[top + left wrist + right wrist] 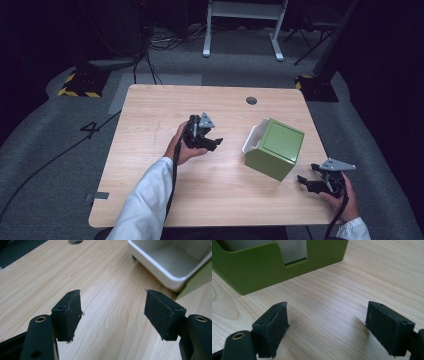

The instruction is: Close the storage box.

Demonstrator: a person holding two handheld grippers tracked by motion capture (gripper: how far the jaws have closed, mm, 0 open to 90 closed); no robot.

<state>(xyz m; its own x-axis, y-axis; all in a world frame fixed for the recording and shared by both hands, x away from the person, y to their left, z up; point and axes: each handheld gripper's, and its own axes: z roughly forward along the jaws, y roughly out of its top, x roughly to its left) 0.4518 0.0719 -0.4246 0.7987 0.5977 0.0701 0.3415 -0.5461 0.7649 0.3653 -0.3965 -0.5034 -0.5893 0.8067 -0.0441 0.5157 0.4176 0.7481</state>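
Observation:
A green box (pixel 276 147) stands right of the table's middle, with a white drawer (pixel 253 137) pulled partly out of its left side. In the left gripper view the white drawer (pixel 172 262) looks empty. My left gripper (pixel 212 142) is held above the table's middle, open, its jaws pointing right toward the drawer, a short way off. My right gripper (pixel 306 182) sits open near the front right, its jaws pointing left at the box's near corner. The right gripper view shows the green box (pixel 274 265) close ahead. Nothing lies between the pads (pixel 72 312) of the left or the pads (pixel 274 327) of the right.
The wooden table (pixel 150 165) has a round cable hole (pixel 251 100) near its far edge. Cables and a black-and-yellow striped base (pixel 80 85) lie on the grey floor at far left. A white desk frame (pixel 245 20) stands behind.

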